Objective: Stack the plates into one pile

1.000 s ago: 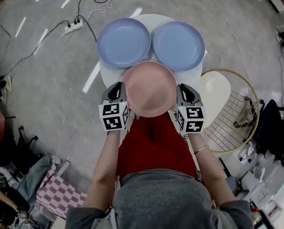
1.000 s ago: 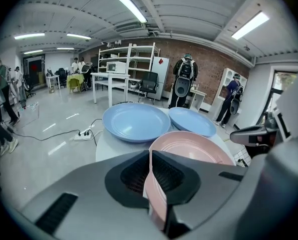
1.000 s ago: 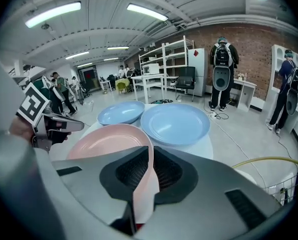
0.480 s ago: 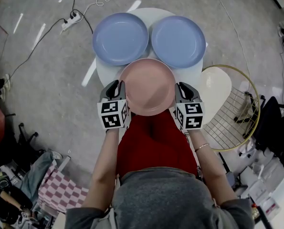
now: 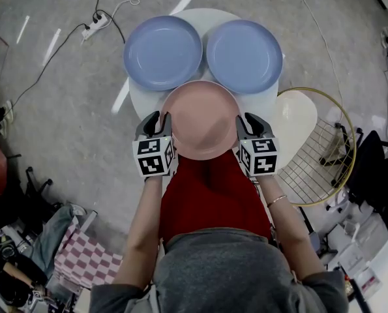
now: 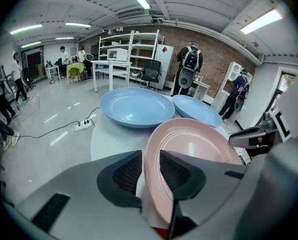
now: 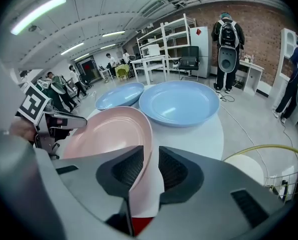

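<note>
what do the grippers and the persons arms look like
Both the left gripper and right gripper are grey, with two blunt jaws, dark ribbed pads and a white cube of black square markers behind. Forearms are bare; a thin bracelet circles the right wrist. The left jaws have just been opening, the pink plate rim between them.

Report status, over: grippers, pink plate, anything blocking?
Left gripper jaws just opened, right gripper open, both astride pink plate rim. Plate at table near edge, unstacked. Blue plates behind, nothing blocking.
</note>
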{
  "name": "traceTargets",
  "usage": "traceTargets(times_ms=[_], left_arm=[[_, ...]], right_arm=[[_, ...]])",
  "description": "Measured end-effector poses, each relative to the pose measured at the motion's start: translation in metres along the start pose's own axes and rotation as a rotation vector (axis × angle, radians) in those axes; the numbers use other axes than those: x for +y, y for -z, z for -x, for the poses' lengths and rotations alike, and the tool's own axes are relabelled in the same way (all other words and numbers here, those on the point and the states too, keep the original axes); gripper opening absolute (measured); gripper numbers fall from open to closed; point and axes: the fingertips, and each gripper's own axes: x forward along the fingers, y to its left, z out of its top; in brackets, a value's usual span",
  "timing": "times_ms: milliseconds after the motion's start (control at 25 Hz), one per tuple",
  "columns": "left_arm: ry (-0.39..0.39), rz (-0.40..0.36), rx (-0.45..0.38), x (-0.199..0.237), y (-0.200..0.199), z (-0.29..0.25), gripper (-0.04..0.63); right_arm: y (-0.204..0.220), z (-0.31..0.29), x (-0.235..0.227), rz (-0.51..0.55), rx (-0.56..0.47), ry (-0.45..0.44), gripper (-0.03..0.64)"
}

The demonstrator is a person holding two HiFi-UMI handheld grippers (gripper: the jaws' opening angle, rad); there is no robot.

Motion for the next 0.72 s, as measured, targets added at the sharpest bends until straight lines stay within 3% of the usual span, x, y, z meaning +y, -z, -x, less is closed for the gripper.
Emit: traceTargets(times_ms=[560, 720], left_arm=[[0.015, 0.065, 0.093, 0.002, 0.028, -0.008, 0.111], [0.003, 0.046, 0.099, 0.002, 0.029, -0.008, 0.086]], right_arm=[[0.021, -0.010, 0.005, 0.001, 0.093, -0.012, 0.086], [0.022, -0.012, 0.007, 0.004, 0.104, -0.003, 0.086]])
